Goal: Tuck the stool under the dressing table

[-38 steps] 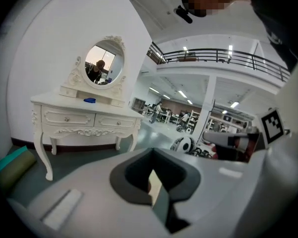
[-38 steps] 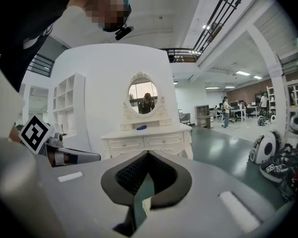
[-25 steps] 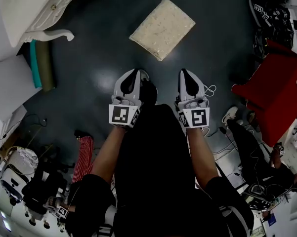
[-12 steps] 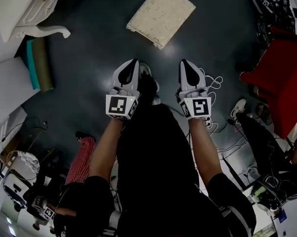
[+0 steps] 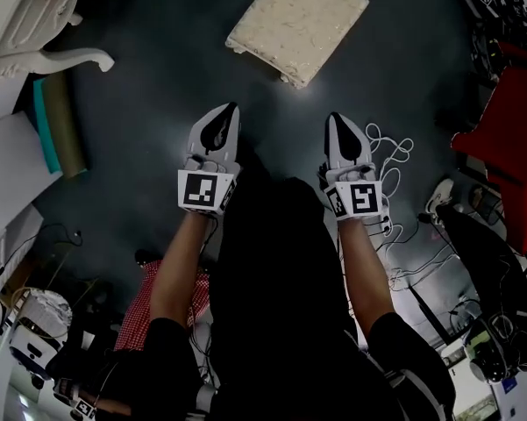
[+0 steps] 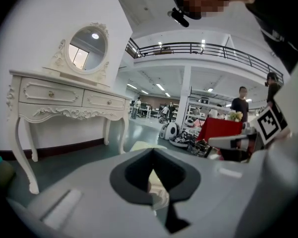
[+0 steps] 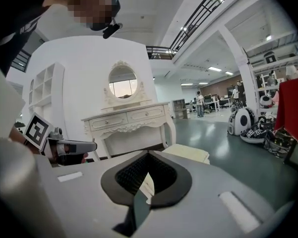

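2 grippers lower than a sec ago: left gripper (image 5: 228, 117) & right gripper (image 5: 337, 126), both w/ jaws together, nothing held. Stool (image 5: 298, 23) sits on floor (image 5: 158, 95) ahead, untouched, well apart from dressing table (image 5: 31, 20). Prob. approach only; tuck not yet begun.

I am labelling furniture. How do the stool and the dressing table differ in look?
The stool has a cream cushioned top; the dressing table is carved white with drawers and an oval mirror. The stool is lower than the table. Both are pale.
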`<state>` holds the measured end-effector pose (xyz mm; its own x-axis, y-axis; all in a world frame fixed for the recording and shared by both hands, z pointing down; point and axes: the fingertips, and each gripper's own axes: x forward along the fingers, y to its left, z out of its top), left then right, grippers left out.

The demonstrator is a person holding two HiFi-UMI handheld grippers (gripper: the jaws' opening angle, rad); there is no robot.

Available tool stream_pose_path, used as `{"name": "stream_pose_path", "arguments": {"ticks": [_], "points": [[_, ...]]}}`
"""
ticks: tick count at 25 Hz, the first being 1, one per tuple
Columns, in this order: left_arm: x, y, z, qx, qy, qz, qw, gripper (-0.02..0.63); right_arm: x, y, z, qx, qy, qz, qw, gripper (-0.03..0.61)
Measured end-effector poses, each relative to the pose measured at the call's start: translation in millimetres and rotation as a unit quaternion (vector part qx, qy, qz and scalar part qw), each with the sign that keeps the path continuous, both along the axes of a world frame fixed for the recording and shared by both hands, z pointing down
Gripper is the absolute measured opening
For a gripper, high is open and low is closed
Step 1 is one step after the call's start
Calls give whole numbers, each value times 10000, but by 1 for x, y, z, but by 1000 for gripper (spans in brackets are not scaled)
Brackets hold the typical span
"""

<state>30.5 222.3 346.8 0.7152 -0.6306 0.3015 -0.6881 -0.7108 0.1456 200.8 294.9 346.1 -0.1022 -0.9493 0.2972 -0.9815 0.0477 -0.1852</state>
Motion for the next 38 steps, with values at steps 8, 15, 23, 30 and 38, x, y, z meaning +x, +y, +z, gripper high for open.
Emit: {"name": "stream_pose_path", "arguments": {"ticks": [8,15,23,30,38], "points": [[-1,-19,85,152,139,273,9994,9,-8,-17,83,43,-9,251,9997,-2],[1,-40,147,613,126,574,9964,9,-8,-26,145,147,5,148,9998,0],[-1,-41,196,606,44,739,9954,9,-9,-14,185,272,133,114,9995,0],[-3,-56,218,632,167,776,9948,9,-7,-11,219,128,89,114,9998,106],[2,-70,260,499,-10,955,9942,281,2,-16,266,-201,107,182,9996,295]]}}
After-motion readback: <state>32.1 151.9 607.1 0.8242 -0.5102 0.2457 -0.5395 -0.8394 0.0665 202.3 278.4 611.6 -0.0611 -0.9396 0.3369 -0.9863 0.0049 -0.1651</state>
